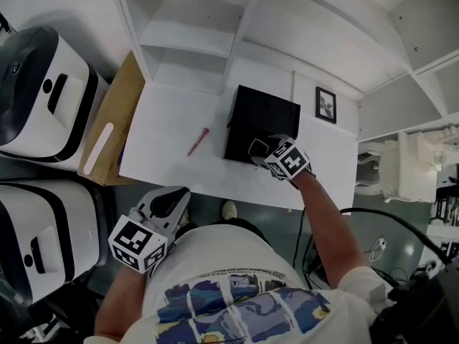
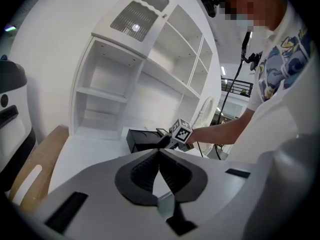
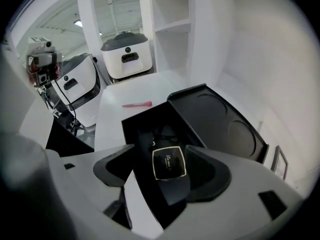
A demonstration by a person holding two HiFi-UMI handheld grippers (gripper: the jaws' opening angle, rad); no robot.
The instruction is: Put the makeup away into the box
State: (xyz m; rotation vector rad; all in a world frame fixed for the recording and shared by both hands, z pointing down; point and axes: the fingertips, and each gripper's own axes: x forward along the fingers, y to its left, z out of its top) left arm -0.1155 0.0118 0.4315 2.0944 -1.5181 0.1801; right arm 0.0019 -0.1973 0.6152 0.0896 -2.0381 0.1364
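A black box [image 1: 238, 143] stands open on the white desk [image 1: 172, 127], its lid [image 3: 215, 119] tipped back. My right gripper [image 1: 262, 150] hovers at the box's near end, jaws apart. Between them, a black compact [image 3: 169, 164] with a gold-edged label lies against the right pad over the box's inside [image 3: 145, 129]. A pink makeup stick [image 1: 199, 141] lies on the desk left of the box, and is also in the right gripper view [image 3: 136, 104]. My left gripper [image 1: 172, 198] is off the desk by my body; its pads [image 2: 160, 152] meet with nothing held.
White shelving [image 1: 193, 41] rises behind the desk. A small framed picture [image 1: 325, 104] stands at the desk's right rear. A wooden board [image 1: 107, 131] leans left of the desk, beside two white machines [image 1: 43, 92]. Cables [image 1: 373, 228] hang at the right.
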